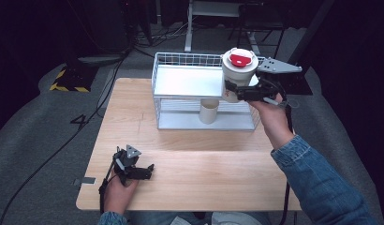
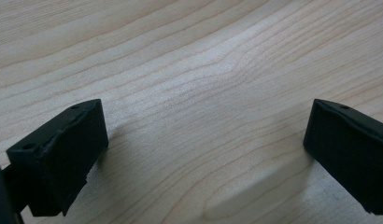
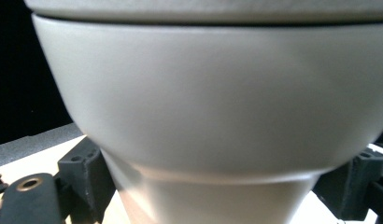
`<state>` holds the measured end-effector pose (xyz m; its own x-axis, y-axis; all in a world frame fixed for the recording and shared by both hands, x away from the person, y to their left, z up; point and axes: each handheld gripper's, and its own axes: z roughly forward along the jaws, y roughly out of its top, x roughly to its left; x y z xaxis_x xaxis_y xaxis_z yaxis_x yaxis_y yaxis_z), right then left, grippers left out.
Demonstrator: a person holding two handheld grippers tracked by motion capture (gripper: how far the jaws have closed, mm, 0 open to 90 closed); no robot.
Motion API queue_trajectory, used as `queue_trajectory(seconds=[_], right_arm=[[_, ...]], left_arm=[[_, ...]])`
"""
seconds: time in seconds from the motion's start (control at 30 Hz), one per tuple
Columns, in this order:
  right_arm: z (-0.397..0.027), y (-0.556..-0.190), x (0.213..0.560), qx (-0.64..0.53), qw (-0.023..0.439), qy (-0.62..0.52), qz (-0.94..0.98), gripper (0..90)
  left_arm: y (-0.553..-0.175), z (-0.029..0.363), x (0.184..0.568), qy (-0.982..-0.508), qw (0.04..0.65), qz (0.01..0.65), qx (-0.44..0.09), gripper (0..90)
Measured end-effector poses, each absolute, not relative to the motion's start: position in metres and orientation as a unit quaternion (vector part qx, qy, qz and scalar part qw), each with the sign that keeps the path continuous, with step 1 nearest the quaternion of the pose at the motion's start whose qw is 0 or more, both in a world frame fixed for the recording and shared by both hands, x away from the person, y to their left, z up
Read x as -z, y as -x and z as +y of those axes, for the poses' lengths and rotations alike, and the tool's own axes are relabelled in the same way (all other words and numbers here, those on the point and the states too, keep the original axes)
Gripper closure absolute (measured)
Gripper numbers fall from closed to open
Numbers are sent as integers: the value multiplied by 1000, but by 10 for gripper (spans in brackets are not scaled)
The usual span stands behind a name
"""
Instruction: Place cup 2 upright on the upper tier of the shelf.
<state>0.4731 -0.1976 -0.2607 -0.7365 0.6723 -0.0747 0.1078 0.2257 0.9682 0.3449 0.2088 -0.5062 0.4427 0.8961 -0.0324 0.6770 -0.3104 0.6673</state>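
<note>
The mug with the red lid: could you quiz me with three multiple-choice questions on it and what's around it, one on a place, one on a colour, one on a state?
1. Where is the mug?
A. flat on the table
B. held up at the rack's right end
C. on the floor

2. What colour is the lid?
A. red
B. blue
C. green

3. How do the left tongs stand?
A. shut on a cup
B. shut on nothing
C. open, with nothing between them

Answers:
1. B: the right tongs grip the mug by its lower part, beside the top shelf of the wire rack.
2. A: the high view shows a red lid in a white rim.
3. C: the left gripper view shows the jaws wide apart over bare table.
</note>
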Motion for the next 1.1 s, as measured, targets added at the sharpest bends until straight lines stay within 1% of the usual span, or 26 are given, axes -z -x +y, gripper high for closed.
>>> queue_trajectory(seconds=[0.23,0.8,1.1], right_arm=[[-188,-492,263,-559,256,-269,741,140],[-170,-531,268,-571,253,-290,725,140],[-160,-549,282,-576,247,-303,718,140]], left_arm=[[-345,209,506,-791,311,497,-175,2],[-345,209,506,-792,308,496,-176,1],[-345,209,506,-792,308,497,-175,1]])
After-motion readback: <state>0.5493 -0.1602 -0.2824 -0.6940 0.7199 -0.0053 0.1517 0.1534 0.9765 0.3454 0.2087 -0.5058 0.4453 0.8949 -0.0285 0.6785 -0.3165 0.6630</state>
